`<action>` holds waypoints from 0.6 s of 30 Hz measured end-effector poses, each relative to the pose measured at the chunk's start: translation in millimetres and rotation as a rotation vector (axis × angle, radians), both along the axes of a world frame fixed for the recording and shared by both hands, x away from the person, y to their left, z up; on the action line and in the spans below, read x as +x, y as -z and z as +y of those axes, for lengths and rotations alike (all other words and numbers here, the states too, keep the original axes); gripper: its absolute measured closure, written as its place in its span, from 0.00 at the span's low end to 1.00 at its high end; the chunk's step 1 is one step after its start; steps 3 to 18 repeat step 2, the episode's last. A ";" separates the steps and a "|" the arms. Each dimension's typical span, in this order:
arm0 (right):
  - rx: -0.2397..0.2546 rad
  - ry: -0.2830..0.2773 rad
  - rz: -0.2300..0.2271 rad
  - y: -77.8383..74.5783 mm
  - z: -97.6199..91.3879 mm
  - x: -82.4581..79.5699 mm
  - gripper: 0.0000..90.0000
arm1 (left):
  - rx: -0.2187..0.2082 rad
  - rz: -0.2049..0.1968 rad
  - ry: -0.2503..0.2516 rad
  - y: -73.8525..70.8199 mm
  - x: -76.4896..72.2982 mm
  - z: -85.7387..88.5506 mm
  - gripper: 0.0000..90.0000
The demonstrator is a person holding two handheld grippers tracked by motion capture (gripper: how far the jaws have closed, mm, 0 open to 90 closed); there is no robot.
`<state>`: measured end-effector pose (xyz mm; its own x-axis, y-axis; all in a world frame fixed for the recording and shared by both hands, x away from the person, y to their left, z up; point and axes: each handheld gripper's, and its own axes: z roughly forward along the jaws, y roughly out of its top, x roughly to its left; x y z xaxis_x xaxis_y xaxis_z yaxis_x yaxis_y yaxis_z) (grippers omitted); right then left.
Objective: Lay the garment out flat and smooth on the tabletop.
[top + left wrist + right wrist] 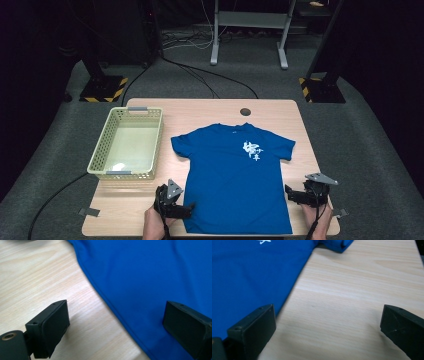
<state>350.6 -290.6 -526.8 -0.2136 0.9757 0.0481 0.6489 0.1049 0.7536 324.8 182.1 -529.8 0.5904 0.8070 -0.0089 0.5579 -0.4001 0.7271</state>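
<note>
Dark floor and cable runs surround a pale wooden counter (150,220), where a blue T-shirt (237,180) lies spread flat, front up, white print on its chest, hem toward the person. To its left stands an empty cream basket (100,165), probably where the shirt is meant to end up. The left gripper (187,209) sits at the shirt's lower left edge, fingers (50,327) spread wide and straddling the side seam, holding nothing. The right gripper (290,194) waits at the opposite edge, also wide open and empty. Placed so, they look ready to pinch both sides for a fold. The person's forearms are cut off below, and the room's back is too dark to read
</note>
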 end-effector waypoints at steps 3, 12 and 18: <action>0.014 0.003 0.001 0.1 -4.3 -1.6 0.00 | 0.005 0.000 0.000 0.0 0.1 -0.2 0.07; 0.014 0.003 0.001 0.1 -4.3 -1.6 0.00 | 0.005 0.000 0.000 0.0 0.1 -0.2 0.07; 0.014 0.003 0.001 0.1 -4.3 -1.6 0.00 | 0.005 0.000 0.000 0.0 0.1 -0.2 0.07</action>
